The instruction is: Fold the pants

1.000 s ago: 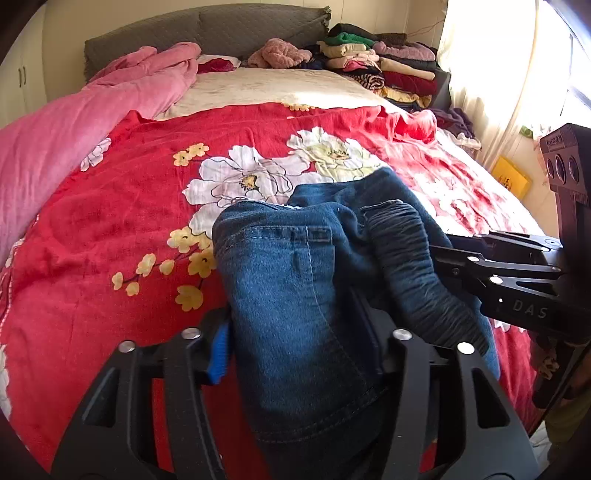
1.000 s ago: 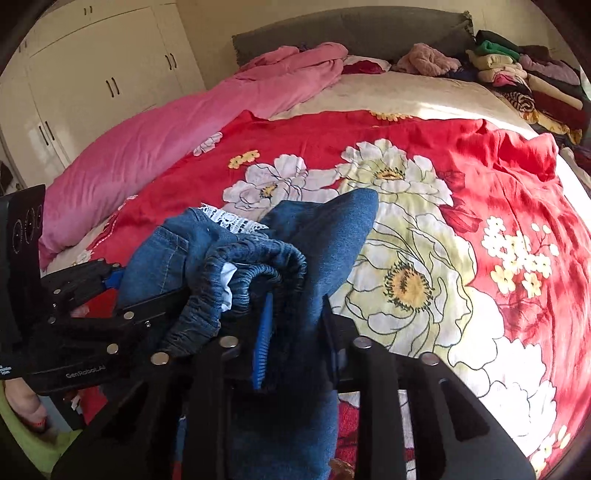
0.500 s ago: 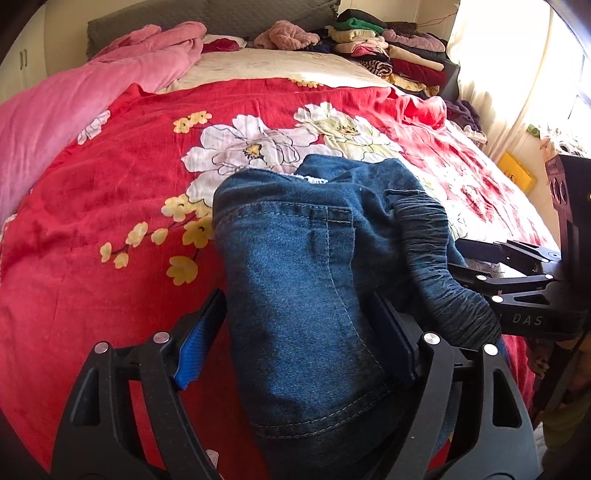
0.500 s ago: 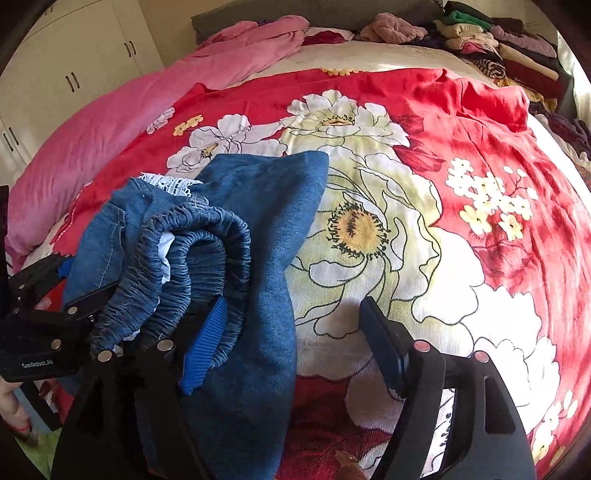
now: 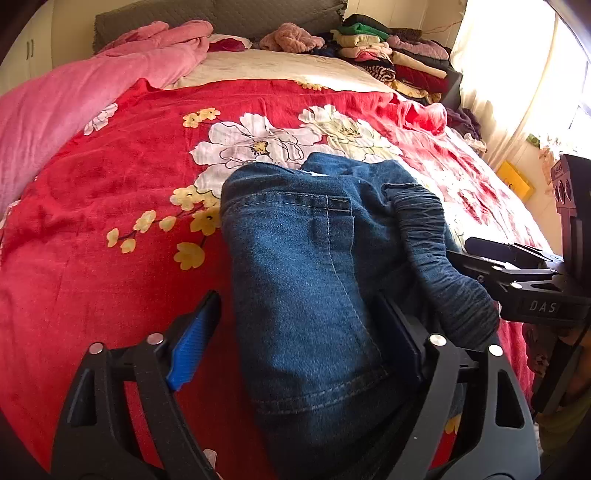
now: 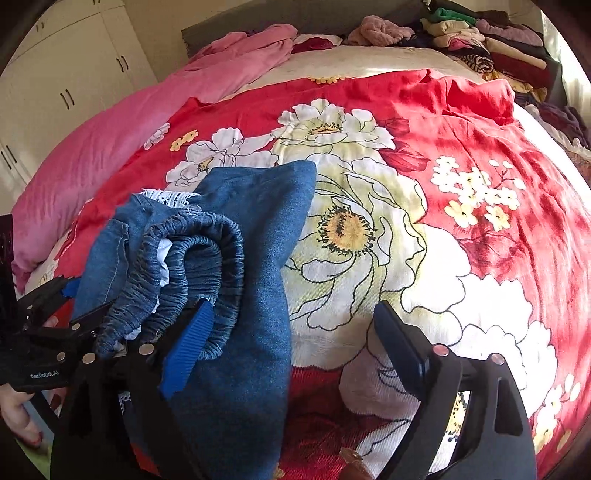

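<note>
Blue denim pants [image 5: 317, 266] lie folded in a bundle on the red flowered bedspread [image 5: 110, 221], elastic waistband [image 5: 436, 254] on the right. My left gripper [image 5: 295, 325] is open, its jaws either side of the pants' near end. In the right wrist view the pants [image 6: 240, 295] lie at the left with the gathered waistband [image 6: 192, 258] curled on top. My right gripper [image 6: 291, 332] is open, its left finger against the waistband, the right finger over the bedspread [image 6: 480, 240]. The right gripper also shows in the left wrist view [image 5: 517, 273].
A pink quilt [image 5: 74, 96] lies along the bed's left side. Folded clothes [image 5: 388, 51] are stacked at the far right by the grey headboard [image 5: 221, 14]. White wardrobe doors [image 6: 62, 81] stand to the left. The bed's right edge meets a bright curtain [image 5: 517, 74].
Both grippers have opened and let go of the pants. The bundle has settled onto the bedspread, and both grippers have drawn back a little.
</note>
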### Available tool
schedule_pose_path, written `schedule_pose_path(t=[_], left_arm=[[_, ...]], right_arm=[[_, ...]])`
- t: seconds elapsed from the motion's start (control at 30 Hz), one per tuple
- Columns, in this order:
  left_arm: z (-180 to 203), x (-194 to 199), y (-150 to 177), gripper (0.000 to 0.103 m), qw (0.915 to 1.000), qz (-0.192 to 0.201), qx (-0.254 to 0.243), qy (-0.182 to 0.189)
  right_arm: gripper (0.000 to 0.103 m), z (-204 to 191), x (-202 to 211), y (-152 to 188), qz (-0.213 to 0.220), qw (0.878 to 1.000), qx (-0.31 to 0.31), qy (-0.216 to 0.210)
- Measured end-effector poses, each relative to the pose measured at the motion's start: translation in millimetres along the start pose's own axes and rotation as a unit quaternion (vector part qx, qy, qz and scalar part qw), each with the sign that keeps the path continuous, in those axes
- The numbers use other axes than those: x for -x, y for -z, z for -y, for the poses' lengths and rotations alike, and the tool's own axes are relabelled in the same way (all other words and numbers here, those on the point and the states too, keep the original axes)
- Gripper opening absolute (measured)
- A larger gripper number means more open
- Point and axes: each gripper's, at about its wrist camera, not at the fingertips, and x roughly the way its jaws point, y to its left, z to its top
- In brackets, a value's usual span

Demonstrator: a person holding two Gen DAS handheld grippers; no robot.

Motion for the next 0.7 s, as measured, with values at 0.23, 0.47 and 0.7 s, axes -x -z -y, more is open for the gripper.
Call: schedule_pose_path(t=[0.23,0.47,0.7], left_arm=[[-1.4,23.2,0.4,0.093,0.9997,0.025,0.007,-0.006],[-0.6,53.6,5.9,0.093,0.9983,0.056,0.012,-0.012],[3.2,83.8,14.6,0.093,0.9966,0.082,0.012,-0.006]], right_arm=[[0.097,-2.3,32.5,-0.3,0.044,0.999,0.007,-0.005],[0.098,-7.5,68.9,5.3,0.083,0.996,0.013,-0.009],[0.098,-22.5,107.1,17.8,0.126,0.991,0.034,-0.007]])
